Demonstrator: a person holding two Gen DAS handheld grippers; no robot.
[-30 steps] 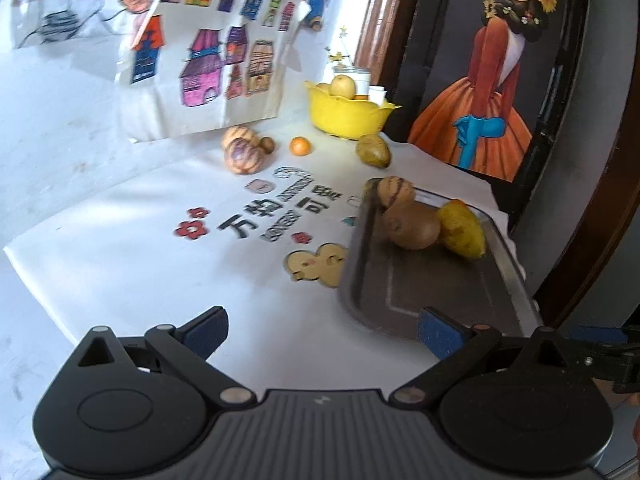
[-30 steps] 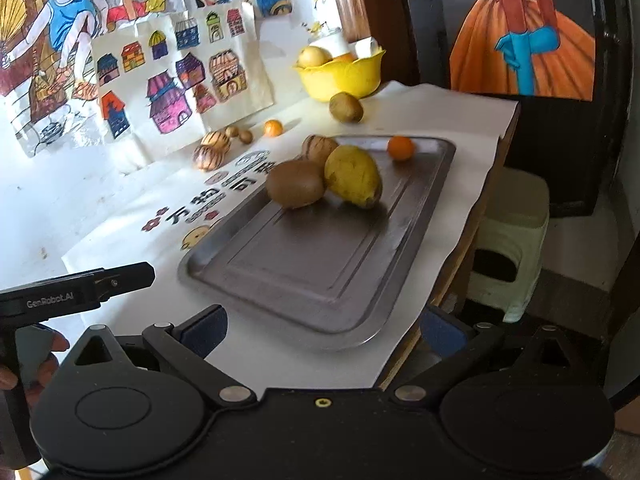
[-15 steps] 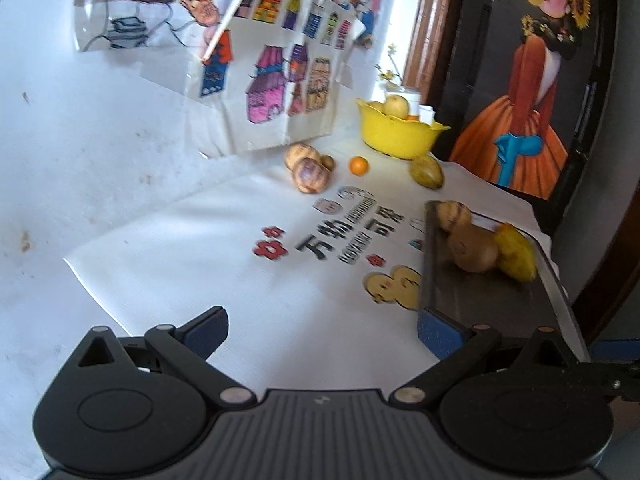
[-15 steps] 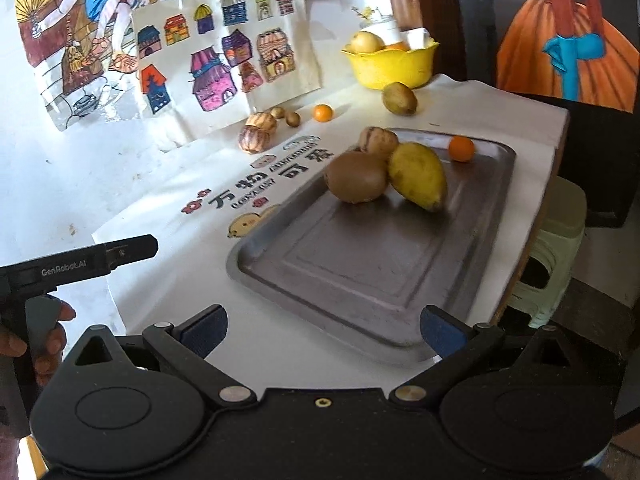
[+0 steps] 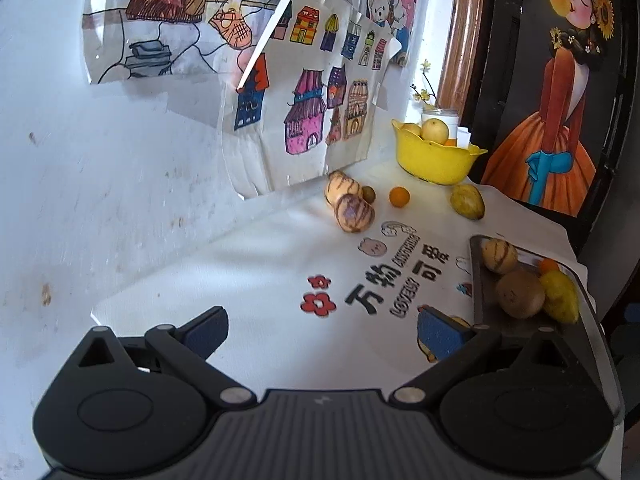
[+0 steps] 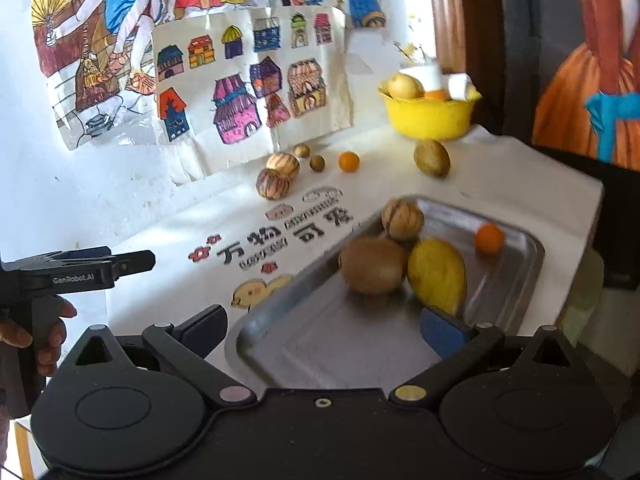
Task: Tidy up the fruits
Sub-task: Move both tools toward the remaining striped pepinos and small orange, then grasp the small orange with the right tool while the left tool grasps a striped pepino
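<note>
progress ~half | in shallow steel tray (image 6: 516,280): striped melon (image 6: 402,218), brown kiwi (image 6: 372,265), yellow mango (image 6: 437,276), small orange (image 6: 489,239) | loose on desk (image 5: 248,280): two striped melons (image 5: 348,202), orange, green-yellow mango (image 5: 467,201) | left tongs (image 5: 322,330), right tongs (image 6: 323,330): spread wide, empty

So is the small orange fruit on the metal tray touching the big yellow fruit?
Apart. The right wrist view shows bare tray floor between the small orange fruit and the big yellow fruit.
</note>
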